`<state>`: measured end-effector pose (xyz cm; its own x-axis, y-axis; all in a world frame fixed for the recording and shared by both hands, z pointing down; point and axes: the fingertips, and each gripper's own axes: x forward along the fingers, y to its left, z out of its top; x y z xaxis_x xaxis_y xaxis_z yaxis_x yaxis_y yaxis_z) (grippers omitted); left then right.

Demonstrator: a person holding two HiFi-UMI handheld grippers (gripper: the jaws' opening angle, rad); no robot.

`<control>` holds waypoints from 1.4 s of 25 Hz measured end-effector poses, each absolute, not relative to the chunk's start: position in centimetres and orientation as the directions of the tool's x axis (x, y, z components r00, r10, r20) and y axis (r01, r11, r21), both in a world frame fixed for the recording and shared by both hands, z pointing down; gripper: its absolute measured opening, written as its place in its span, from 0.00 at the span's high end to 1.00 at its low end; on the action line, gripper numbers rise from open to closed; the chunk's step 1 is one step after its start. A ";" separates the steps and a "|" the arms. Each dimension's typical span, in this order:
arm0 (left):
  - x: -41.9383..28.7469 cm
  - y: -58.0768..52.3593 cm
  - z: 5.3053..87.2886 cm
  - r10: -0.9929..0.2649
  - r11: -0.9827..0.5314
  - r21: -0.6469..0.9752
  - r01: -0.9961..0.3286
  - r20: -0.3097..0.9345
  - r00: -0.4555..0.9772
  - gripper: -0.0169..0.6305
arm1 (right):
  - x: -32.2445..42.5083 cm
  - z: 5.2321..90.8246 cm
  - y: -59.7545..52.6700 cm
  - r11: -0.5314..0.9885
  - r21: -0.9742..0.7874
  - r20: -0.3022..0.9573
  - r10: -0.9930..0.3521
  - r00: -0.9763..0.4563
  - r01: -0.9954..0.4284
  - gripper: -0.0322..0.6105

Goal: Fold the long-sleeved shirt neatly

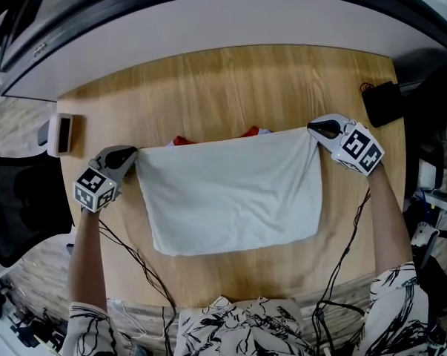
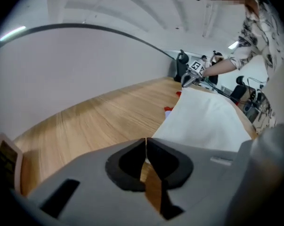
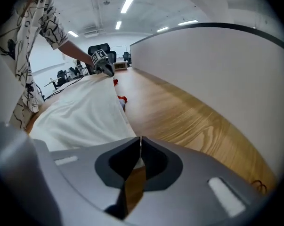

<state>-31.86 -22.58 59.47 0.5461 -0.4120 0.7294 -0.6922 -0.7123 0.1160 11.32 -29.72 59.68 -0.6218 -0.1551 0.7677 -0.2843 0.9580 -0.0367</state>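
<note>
Your left gripper (image 1: 129, 155) is clamped shut on the far left corner of the shirt (image 1: 234, 191), and your right gripper (image 1: 317, 130) is shut on the far right corner. A sliver of white cloth shows between each pair of jaws. The shirt lies as a folded rectangle mid-table (image 1: 230, 80), its far edge straight between the grippers. Red fabric (image 1: 180, 141) peeks out along that edge.

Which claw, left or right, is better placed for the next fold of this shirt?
Neither clearly: the left claw is shut on the far left corner of the shirt, the right claw on its far right corner, the edge stretched between them. The next fold probably takes both together.
</note>
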 end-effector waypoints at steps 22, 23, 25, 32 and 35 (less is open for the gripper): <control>-28.1 -0.3 53.1 -0.594 -0.461 0.209 -0.862 0.649 0.475 0.53 | 16.3 53.7 -7.7 0.667 -0.240 0.663 -0.417 -0.621 -0.705 0.47; -27.8 1.6 53.7 -0.570 -0.460 0.220 -0.861 0.670 0.475 0.54 | 16.3 54.2 -5.9 0.662 -0.249 0.675 -0.406 -0.617 -0.707 0.46; -27.4 4.3 55.1 -0.529 -0.472 0.212 -0.856 0.708 0.467 0.54 | 16.5 55.5 -3.1 0.660 -0.248 0.698 -0.385 -0.603 -0.709 0.45; -25.0 6.6 58.7 -0.450 -0.535 0.185 -0.825 0.763 0.463 0.64 | 14.1 58.2 -0.2 0.774 -0.161 0.742 -0.314 -0.592 -0.612 0.55; -25.0 6.9 59.6 -0.455 -0.523 0.134 -0.842 0.791 0.408 0.73 | 14.1 58.1 -1.1 0.769 -0.107 0.729 -0.371 -0.575 -0.631 0.76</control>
